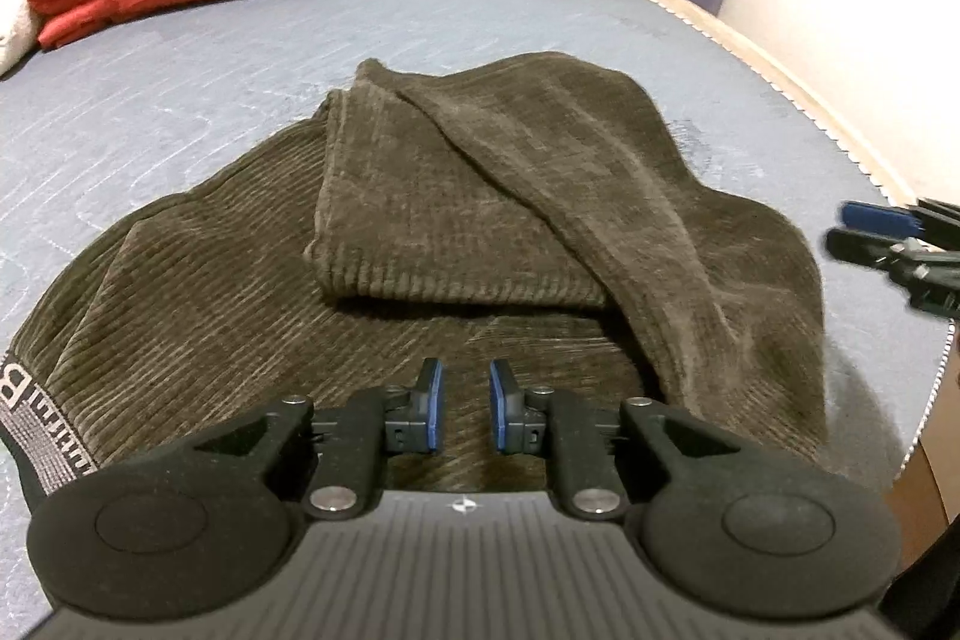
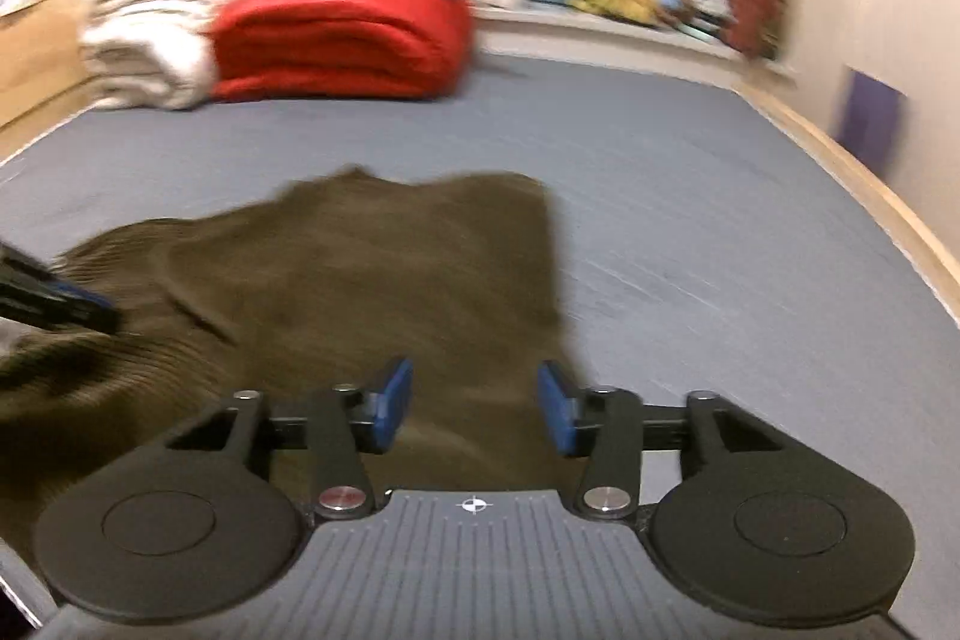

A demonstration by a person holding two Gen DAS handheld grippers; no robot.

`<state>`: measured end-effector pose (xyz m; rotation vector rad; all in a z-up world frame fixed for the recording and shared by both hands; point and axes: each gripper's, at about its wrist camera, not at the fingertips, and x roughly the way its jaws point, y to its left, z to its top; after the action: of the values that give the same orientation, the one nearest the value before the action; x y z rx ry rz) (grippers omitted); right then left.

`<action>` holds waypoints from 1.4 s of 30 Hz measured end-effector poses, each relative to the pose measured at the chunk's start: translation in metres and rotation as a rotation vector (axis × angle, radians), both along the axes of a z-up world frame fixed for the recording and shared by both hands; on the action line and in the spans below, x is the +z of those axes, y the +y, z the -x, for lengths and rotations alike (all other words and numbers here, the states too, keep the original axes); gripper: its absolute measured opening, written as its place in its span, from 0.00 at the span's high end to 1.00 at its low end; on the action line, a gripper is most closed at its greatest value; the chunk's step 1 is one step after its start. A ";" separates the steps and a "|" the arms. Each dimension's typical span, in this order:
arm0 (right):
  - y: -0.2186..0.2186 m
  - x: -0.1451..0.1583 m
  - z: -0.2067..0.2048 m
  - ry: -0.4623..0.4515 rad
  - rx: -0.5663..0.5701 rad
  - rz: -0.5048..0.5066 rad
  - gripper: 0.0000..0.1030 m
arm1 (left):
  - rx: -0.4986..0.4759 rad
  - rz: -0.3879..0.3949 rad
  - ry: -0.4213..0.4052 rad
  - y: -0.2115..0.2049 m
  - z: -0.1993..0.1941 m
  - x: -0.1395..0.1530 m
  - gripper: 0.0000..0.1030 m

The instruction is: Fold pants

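- The grey waistband (image 1: 33, 424) of the brown pants (image 1: 420, 244) carries white woven letters; only a big "B" is readable, the other letters are too small to read.
- No other text is readable.

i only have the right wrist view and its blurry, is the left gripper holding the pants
Observer: No. The left gripper is open above the brown corduroy pants, nothing between its fingers.
Operator: are the legs folded yet
Observer: Partly. A leg end lies folded back over the pants, its hem facing the left gripper.
Operator: where is the waistband
Observer: The waistband, with white lettering, is at the near left edge of the left wrist view.
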<state>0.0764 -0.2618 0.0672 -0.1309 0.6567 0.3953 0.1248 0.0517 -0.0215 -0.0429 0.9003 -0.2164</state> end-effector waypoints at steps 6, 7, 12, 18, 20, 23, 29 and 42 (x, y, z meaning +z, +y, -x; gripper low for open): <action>0.100 -0.027 -0.018 0.020 0.192 0.087 0.50 | 0.037 -0.015 0.013 0.015 -0.002 -0.006 0.83; 0.112 -0.028 -0.021 0.022 0.205 0.106 0.50 | 0.043 -0.015 0.014 0.018 -0.002 -0.006 0.83; 0.151 -0.044 -0.038 0.030 0.229 0.225 0.51 | 0.069 -0.008 0.012 0.031 -0.003 -0.002 0.83; 0.148 -0.046 -0.043 0.059 0.257 0.218 0.98 | 0.061 0.007 -0.002 0.032 -0.005 0.005 0.79; 0.138 -0.042 -0.036 0.030 0.260 0.233 0.97 | 0.052 0.014 -0.008 0.030 -0.005 0.008 0.79; 0.111 -0.030 -0.033 0.013 0.226 0.213 0.97 | 0.035 0.024 -0.015 0.024 -0.005 0.010 0.79; 0.023 -0.013 -0.023 0.020 0.069 0.211 0.98 | 0.006 0.020 -0.019 0.013 -0.002 0.009 0.79; -0.153 -0.058 0.036 0.401 -0.218 0.342 0.97 | -0.020 0.023 -0.015 0.002 0.002 0.009 0.79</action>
<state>0.0400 -0.4152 0.0093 -0.3069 1.1218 0.0935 0.1228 0.0536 -0.0128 -0.0533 0.8836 -0.2457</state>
